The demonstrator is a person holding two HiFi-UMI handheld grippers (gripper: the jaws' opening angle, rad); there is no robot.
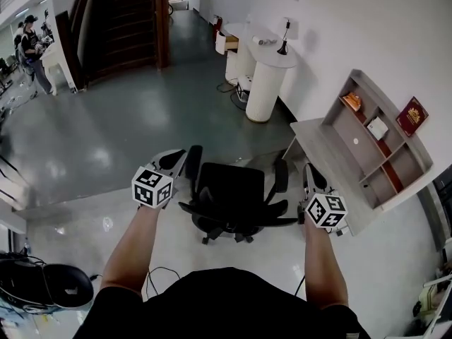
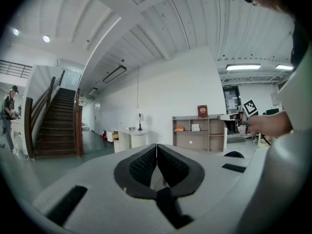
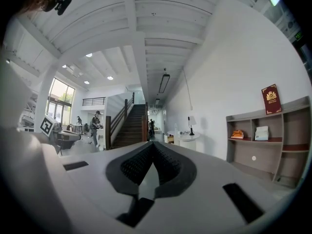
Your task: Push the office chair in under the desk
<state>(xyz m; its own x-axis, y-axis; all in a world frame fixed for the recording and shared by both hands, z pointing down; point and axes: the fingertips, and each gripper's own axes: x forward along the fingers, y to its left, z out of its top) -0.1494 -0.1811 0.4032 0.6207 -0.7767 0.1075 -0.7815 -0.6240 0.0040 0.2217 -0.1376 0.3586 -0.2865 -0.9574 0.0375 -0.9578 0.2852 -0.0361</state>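
The left hand-held gripper (image 1: 181, 158) has its jaws pressed together with nothing between them, tips just beside the left armrest (image 1: 192, 159) of the black office chair (image 1: 229, 195); I cannot tell whether they touch it. The right hand-held gripper (image 1: 310, 173) is likewise closed and empty, hanging between the chair's right armrest (image 1: 281, 176) and the near edge of the grey surface (image 1: 319, 152) with its shelf hutch (image 1: 374, 143).

The chair stands on the glossy floor (image 1: 106, 140) directly ahead of the person, flanked by both hands, backrest toward them and armrests pointing away. It is apart from the surface, which lies to its right and slightly ahead. The left hand is therefore on the chair's far side from the surface and looks better placed to drive it rightward, while the right, nearer the surface, could steer.
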